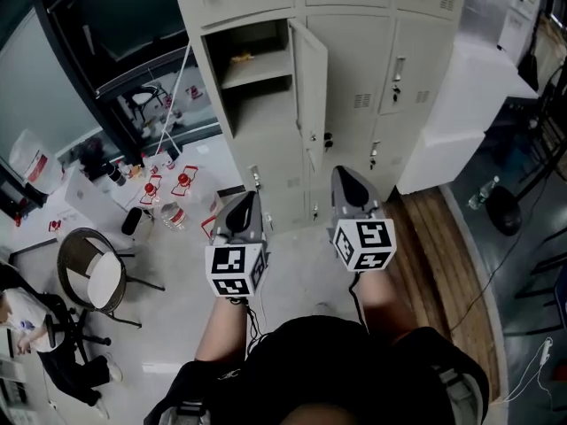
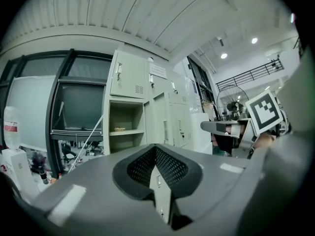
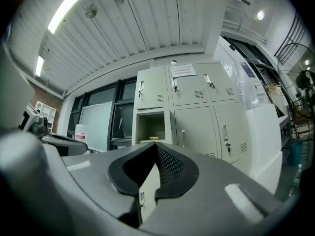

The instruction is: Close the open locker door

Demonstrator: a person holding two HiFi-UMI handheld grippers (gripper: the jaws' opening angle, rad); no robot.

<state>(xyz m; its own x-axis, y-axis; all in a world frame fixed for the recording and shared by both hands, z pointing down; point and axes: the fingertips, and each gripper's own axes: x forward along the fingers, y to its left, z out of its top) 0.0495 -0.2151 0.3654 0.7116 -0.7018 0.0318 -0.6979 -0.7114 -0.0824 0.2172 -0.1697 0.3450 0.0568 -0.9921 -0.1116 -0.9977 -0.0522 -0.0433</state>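
While both grippers hang well short of the lockers, the open locker door (image 1: 312,82) stands far ahead, between them.

Head view: door upright and swung out toward us, hinged at the right edge of the open compartment (image 1: 252,69); left gripper (image 1: 251,197) and right gripper (image 1: 344,175) are near, and the right lies on the door's outer-face side, so I judge it the better pusher. Left gripper view: fingers (image 2: 142,168) closed, empty; compartment far, left of centre. Right gripper view: fingers closed, empty; compartment just above the tips.

Two hand-held grippers (image 1: 252,196) (image 1: 342,172); one open locker door (image 1: 312,78).
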